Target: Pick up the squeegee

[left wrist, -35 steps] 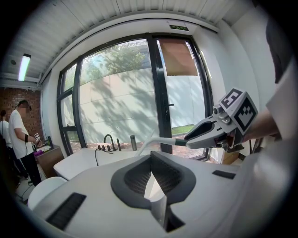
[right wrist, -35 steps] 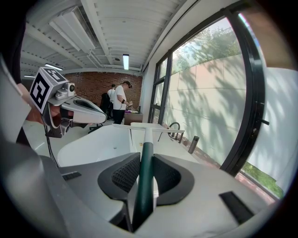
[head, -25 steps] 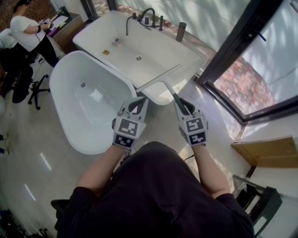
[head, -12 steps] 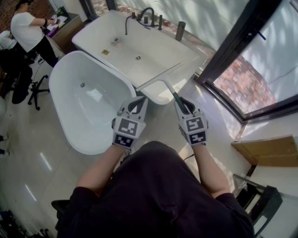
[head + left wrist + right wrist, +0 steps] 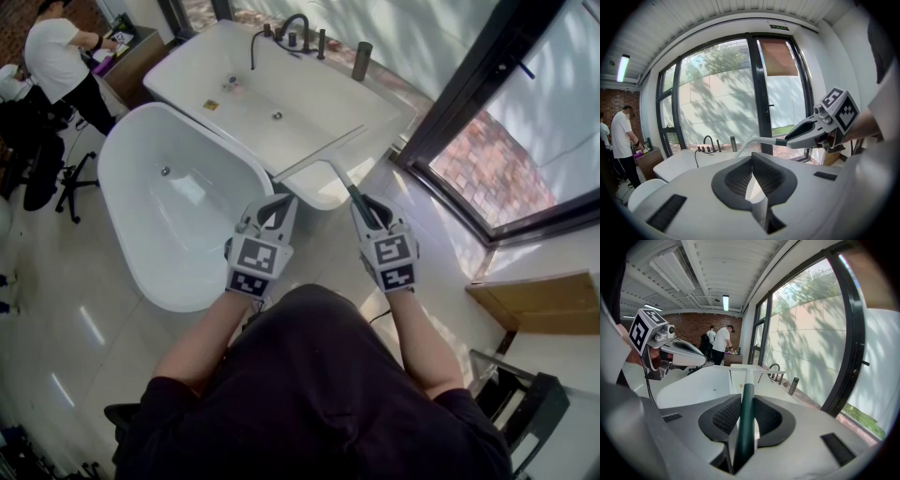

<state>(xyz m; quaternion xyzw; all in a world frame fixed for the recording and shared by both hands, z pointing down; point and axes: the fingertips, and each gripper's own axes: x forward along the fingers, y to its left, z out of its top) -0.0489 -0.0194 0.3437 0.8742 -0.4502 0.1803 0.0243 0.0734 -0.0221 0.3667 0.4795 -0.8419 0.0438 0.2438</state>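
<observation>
White oval bathtub (image 5: 150,246) and rectangular bathtub (image 5: 319,103) stand beside tall black-framed windows (image 5: 534,141).

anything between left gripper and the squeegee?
Nothing: the left gripper view shows bare air from the left gripper to the squeegee, which the right gripper holds.

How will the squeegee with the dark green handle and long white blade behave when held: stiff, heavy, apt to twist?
Probably stiff: the green-handled white squeegee juts straight from the right gripper without sagging. Likely light, since blade and handle look thin. The wide blade sits far from the jaws, so it may twist in the grip.
</observation>
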